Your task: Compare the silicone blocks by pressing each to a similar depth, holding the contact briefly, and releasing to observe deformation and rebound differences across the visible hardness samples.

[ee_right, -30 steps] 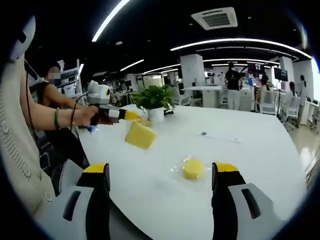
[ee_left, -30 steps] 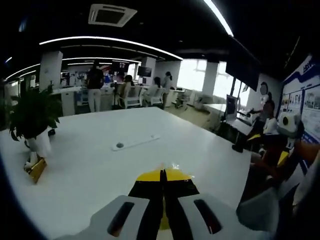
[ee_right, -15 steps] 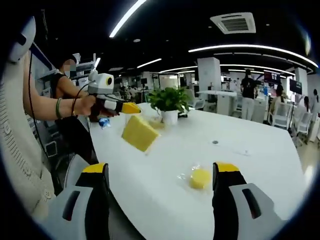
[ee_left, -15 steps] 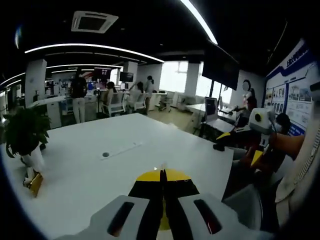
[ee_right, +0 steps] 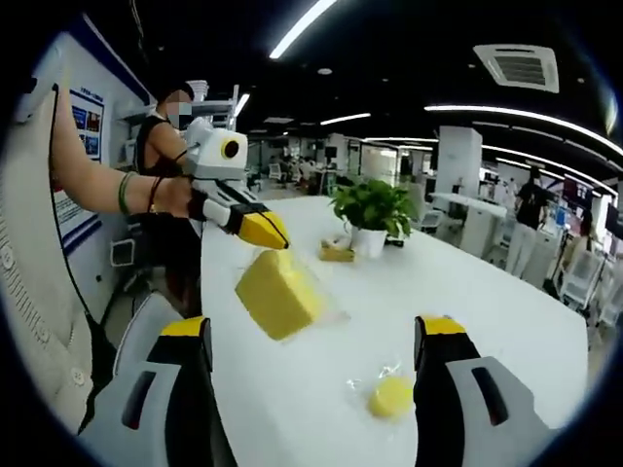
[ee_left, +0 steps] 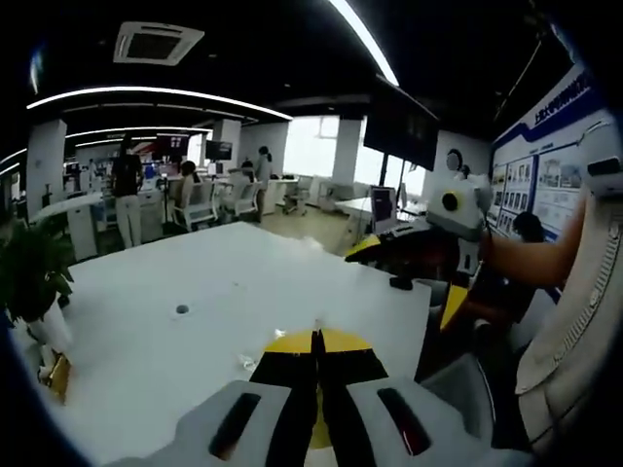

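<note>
- In the right gripper view, the left gripper (ee_right: 265,231) is seen with its yellow tips pinched on the top corner of a large yellow silicone block (ee_right: 279,293), which hangs in clear film above the white table (ee_right: 487,302).
- Compared with a second ago, the block appears larger and higher in that view; since the whole background has also shifted, much of this is put down to camera motion, though the block is judged to have been lifted further off the table.
- In the left gripper view, the left gripper's jaws are shown pressed together, with a thin yellow strip caught between them.
- The right gripper (ee_right: 311,336) is held with its jaws wide apart and nothing between them.
- A small round yellow silicone sample (ee_right: 392,397), also in film, is seen lying on the table between the right jaws in the picture, untouched.
- A potted plant (ee_right: 370,216) is seen farther back on the table.
- The step in hand is judged to be presentation of the big block for pressing; no press is yet made, so the comparison is barely begun.
</note>
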`<state>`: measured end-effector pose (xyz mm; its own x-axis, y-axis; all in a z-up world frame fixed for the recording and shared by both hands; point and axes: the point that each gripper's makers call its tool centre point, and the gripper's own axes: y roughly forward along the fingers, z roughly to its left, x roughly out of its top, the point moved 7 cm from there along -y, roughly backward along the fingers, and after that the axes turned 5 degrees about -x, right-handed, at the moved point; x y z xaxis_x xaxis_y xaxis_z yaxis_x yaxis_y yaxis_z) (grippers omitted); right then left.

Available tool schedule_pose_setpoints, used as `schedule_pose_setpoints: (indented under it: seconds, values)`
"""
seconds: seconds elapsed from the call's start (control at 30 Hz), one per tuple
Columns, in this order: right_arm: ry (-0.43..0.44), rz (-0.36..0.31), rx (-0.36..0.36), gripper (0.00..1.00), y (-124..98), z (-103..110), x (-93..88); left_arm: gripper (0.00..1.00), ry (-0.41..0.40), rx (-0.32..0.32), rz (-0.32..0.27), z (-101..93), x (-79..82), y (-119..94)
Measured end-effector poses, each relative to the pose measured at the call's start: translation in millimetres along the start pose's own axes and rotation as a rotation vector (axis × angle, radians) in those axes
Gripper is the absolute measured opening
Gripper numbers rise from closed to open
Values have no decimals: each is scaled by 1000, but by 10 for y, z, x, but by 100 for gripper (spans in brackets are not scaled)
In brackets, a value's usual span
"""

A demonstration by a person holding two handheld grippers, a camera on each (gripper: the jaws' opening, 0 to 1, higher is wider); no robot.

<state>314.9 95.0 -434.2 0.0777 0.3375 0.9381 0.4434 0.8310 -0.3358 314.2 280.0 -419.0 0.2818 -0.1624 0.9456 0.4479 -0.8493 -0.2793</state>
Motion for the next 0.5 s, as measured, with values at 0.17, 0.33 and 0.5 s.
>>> schedule_pose_setpoints:
  seconds: [0.17, 0.33, 0.5]
  values:
    - [-37, 40, 61, 78, 229, -103, 25, 0, 27, -21, 16, 53, 58, 82]
    - [-112, 70, 119, 73, 429, -140, 41, 0, 49, -54, 46, 93, 83, 200]
    - [-128, 119, 181, 71, 671, -135, -16, 0, 63, -88, 70, 120, 84, 305]
